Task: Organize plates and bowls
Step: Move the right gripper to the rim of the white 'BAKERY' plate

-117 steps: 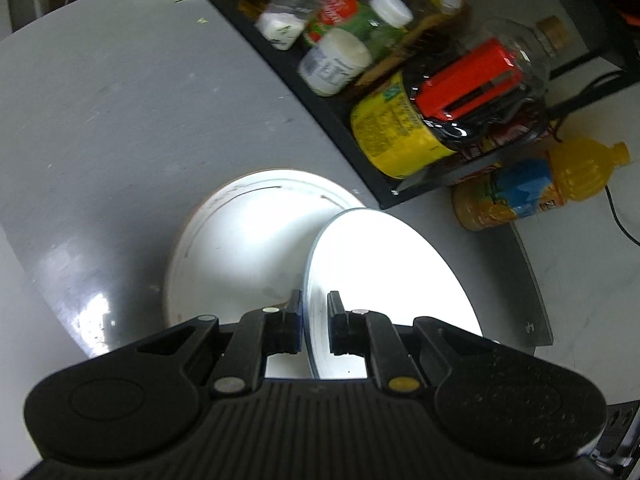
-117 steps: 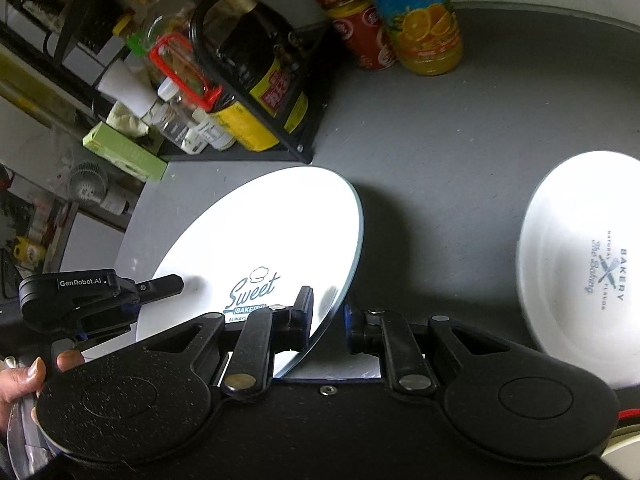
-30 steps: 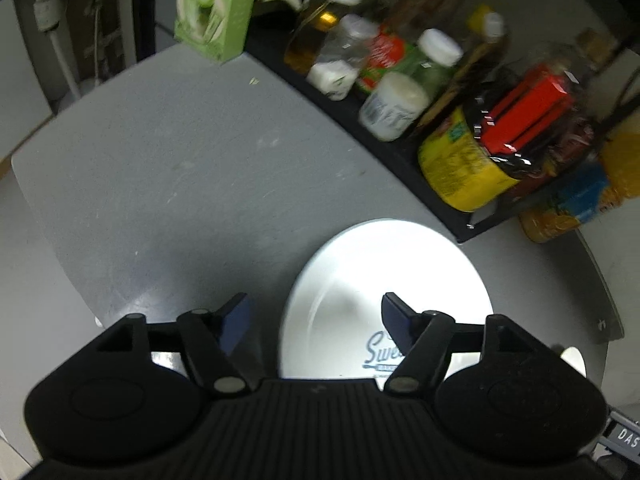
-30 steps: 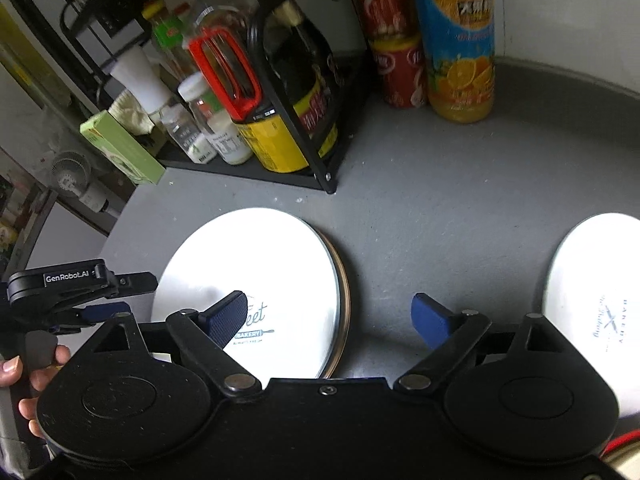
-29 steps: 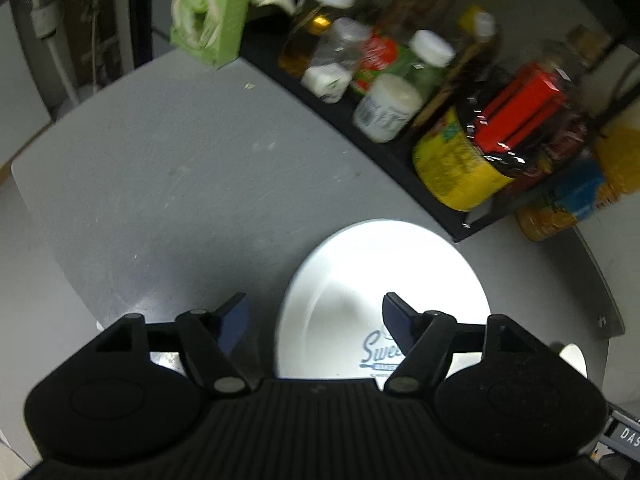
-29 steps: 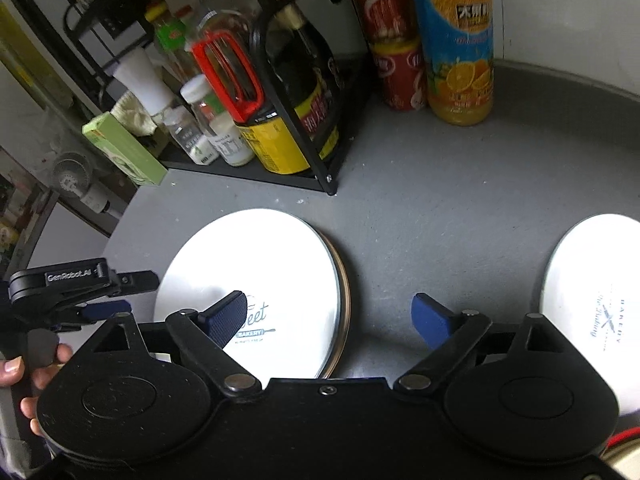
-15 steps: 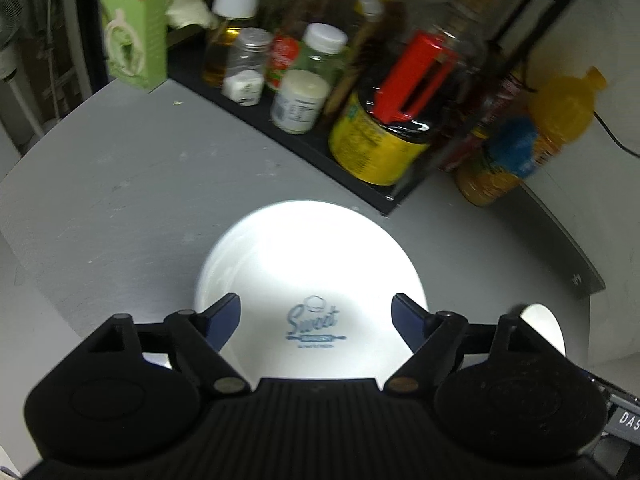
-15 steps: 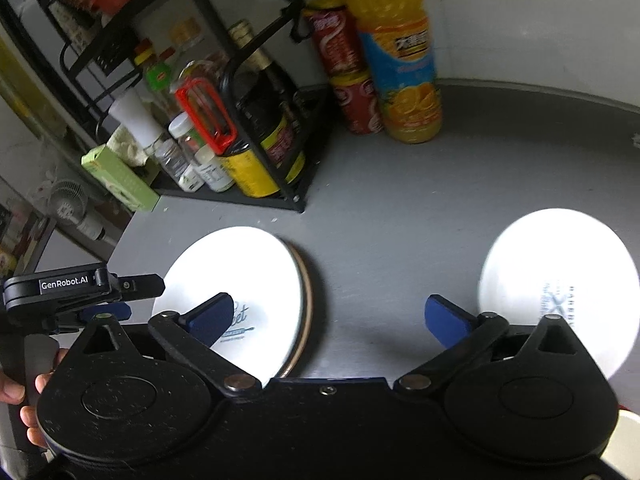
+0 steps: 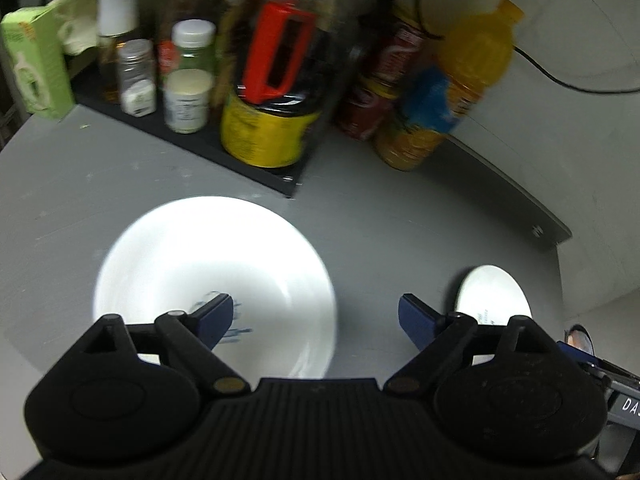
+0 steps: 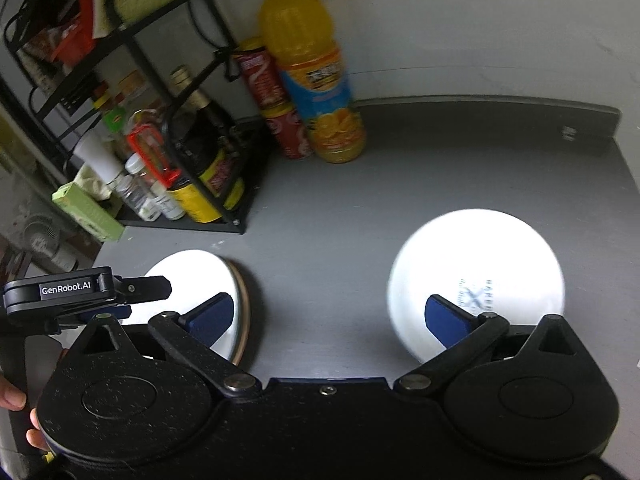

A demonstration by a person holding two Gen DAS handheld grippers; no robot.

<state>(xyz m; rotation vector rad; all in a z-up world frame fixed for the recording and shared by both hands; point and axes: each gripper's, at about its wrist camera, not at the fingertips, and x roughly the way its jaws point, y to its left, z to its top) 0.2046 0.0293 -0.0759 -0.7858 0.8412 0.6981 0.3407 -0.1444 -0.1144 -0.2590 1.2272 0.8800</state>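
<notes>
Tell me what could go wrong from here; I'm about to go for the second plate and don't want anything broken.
The lone plate lies flat on the counter, so the open right gripper may struggle to get a finger under its rim and could shove it instead. The stacked plates look offset, a brownish rim showing beside the top one, so another plate might sit unevenly. The juice bottle and cans stand nearby; a wide swing could topple them.

Grey countertop [image 10: 328, 216], pale wall [image 10: 480, 20] behind, black wire rack [image 10: 168, 92] of bottles at left, dim light
</notes>
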